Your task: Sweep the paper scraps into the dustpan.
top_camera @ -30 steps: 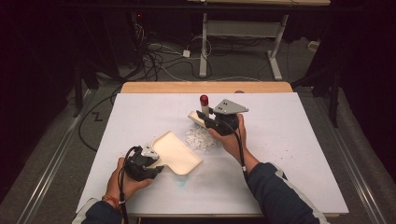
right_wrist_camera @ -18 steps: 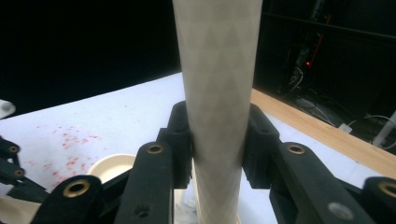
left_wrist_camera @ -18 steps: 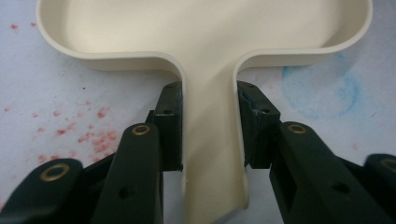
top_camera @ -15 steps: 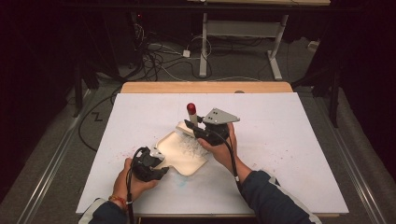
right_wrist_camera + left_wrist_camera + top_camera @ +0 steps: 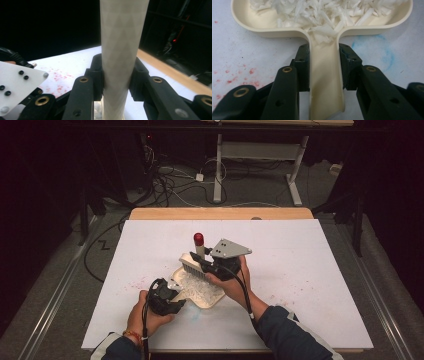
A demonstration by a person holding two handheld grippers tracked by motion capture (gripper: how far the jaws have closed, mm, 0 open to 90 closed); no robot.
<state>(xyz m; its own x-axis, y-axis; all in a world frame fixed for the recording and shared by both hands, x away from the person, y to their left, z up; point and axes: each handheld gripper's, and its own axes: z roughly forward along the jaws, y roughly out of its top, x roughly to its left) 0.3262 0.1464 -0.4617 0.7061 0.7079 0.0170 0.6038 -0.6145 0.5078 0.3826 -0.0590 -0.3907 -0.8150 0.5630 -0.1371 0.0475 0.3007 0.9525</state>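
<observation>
From above I see my left gripper (image 5: 167, 296) at the near left of the white counter (image 5: 310, 265), its fingers (image 5: 302, 65) closed on the handle of a cream dustpan (image 5: 325, 82) that lies flat on the counter. In the left gripper view the two fingers press the handle from both sides, and the pan's tray, just beyond them, is heaped with white paper shreds (image 5: 327, 15), some spilling down into the neck of the handle. My right gripper (image 5: 212, 267) sits just to the right of and beyond the pan, and its fingers (image 5: 96, 75) are clamped around the pale handle of a brush (image 5: 121, 50). In the right gripper view that handle rises straight up between the fingers. From the high view the brush's handle ends in a red tip (image 5: 199, 239) toward the far side, and its bristle head (image 5: 190, 267) rests at the far edge of the pan's tray, over the shreds. Red specks (image 5: 145, 282) dot the counter to the left of the pan, and a faint blue smear (image 5: 384, 50) marks the surface beside the handle.
</observation>
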